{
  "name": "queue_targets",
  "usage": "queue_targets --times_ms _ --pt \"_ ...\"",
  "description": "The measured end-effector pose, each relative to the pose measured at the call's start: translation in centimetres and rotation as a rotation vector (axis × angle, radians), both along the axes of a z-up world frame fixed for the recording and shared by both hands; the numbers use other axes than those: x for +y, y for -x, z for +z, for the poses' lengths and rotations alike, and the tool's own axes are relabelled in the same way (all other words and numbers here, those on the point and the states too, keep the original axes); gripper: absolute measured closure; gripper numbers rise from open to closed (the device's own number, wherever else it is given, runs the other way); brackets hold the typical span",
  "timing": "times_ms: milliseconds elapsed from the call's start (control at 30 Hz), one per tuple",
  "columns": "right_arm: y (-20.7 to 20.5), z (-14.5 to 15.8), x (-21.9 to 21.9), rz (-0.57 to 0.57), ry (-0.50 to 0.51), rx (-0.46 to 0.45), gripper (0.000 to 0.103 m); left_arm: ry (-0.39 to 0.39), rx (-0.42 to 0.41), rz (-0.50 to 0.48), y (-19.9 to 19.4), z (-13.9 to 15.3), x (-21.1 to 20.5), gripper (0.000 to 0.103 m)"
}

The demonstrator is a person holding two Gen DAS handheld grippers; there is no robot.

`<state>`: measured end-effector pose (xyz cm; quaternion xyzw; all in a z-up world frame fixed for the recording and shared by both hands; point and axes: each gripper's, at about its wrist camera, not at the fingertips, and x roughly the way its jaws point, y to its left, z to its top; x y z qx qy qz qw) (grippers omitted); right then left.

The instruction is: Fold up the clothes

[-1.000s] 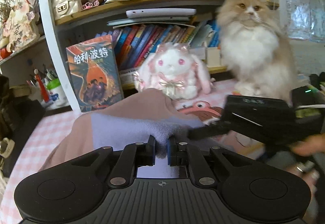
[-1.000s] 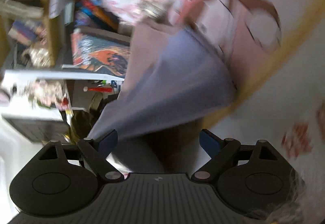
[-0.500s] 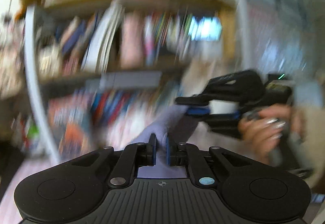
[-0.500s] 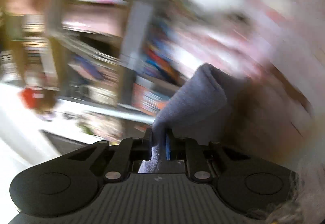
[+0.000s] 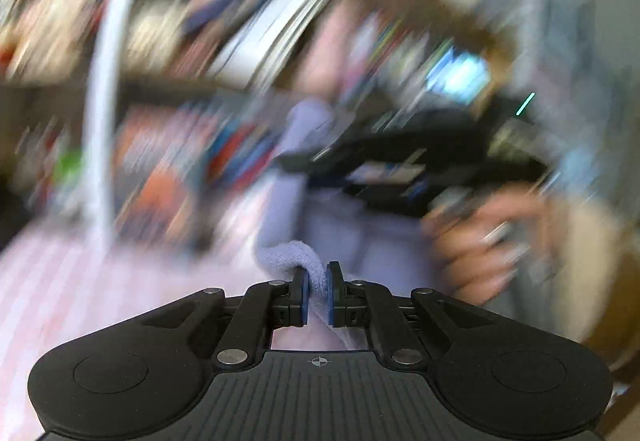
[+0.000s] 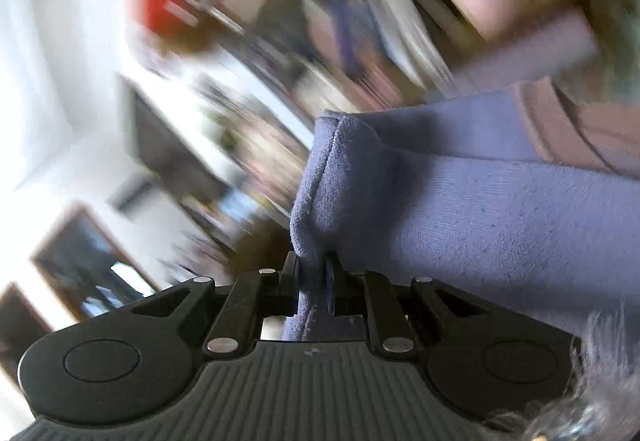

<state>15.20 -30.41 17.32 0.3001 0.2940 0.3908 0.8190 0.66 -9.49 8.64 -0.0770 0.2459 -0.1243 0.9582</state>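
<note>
We have the soft lavender-and-dusty-pink knit garment pinched at two places along its edge. Our left gripper is clamped narrow on a bunched lavender fold, and our right gripper is clamped on a thick doubled edge. The cloth hangs between them, raised off the pink checked tablecloth. To do this well, we judge that both pinches should stay firm, the hands level with each other, and the span taut so the panel drapes flat before we lay it over. A second ago the right jaws stood wide over the cloth lying low on the table; now they grip it, and the bookshelf behind smears with motion.
</note>
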Motion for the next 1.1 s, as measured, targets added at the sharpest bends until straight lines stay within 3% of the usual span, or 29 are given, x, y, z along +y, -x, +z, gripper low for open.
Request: queue_targets --times_ms 67,167,233,267,367,400,533,633,800,1100 --pt "-1.1 -4.1 2.3 -0.020 0.095 0.109 0.091 -0.019 0.085 0.071 -0.9 -2.6 2.1 0.096" --pt "-2.3 -7.3 5.1 -0.042 0.194 0.156 0.091 -0.037 0.171 0.159 -1.9 -5.2 5.1 0.097" --pt "-2.5 -7.9 5.9 -0.043 0.220 0.161 0.091 -0.056 0.182 0.163 -2.6 -5.1 6.3 0.095" --pt "-2.5 -8.2 6.2 -0.044 0.235 0.166 0.090 -0.073 0.189 0.168 -3.0 -5.0 6.7 0.089" --pt "-2.6 -9.0 7.3 -0.048 0.279 0.179 0.070 -0.120 0.185 0.186 -3.1 -4.5 7.2 0.087" --pt "-2.4 -9.3 7.3 -0.048 0.287 0.179 0.058 -0.131 0.176 0.191 -2.8 -4.2 7.3 0.085" --pt "0.5 -10.4 4.6 -0.038 0.304 0.156 0.058 -0.157 0.146 0.259 -1.4 -3.5 8.2 0.075" --pt "2.8 -11.3 1.7 -0.059 0.369 0.158 0.057 -0.128 0.120 0.283 0.0 -2.9 8.1 0.070" --pt "7.4 -13.3 -3.0 -0.116 0.545 0.147 0.057 -0.075 0.099 0.180 0.6 -3.0 4.0 0.068" --pt "11.8 -16.0 -10.7 -0.256 0.617 0.221 0.057 -0.140 0.102 -0.061 -1.0 -4.1 -7.0 0.067"
